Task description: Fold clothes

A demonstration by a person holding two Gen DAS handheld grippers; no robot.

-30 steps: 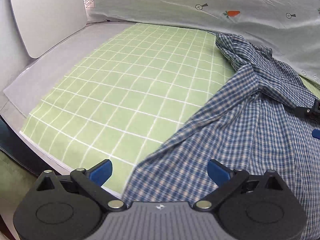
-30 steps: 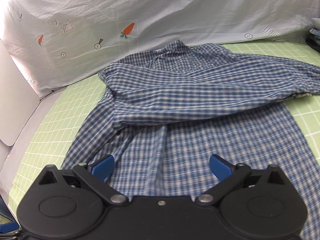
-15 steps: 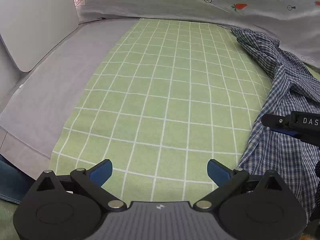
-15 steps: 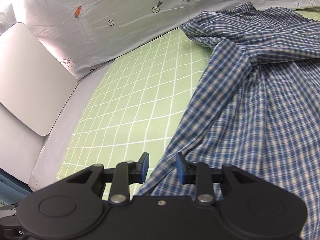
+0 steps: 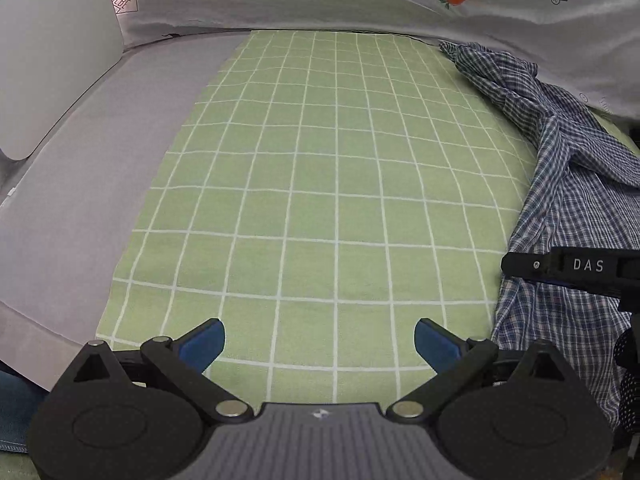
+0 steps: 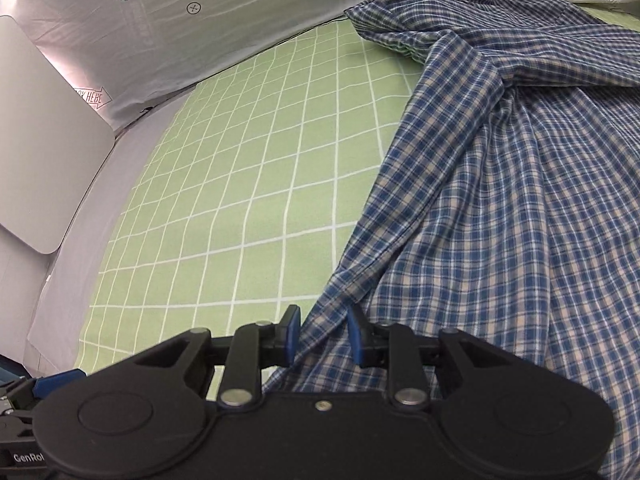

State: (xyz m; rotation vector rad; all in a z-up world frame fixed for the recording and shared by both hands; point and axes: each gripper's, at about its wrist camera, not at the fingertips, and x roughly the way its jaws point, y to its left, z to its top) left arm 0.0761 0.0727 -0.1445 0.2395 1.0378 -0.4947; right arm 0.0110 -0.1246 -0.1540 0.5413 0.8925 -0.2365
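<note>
Blue plaid shirt (image 6: 500, 200) spread over the right part of the green checked mat (image 6: 248, 184), collar end toward the printed sheet (image 6: 208, 12) behind. In the right wrist view only: near left hem pinched, right gripper (image 6: 323, 334) clenched on that edge after closing. In the left wrist view only: left gripper (image 5: 320, 338) released, wide apart over bare mat, shirt off to its right. Pale board (image 5: 48, 56) propped at far left.

Two close, downward wrist views, seemingly sharing checked cloth (image 5: 336, 184).
</note>
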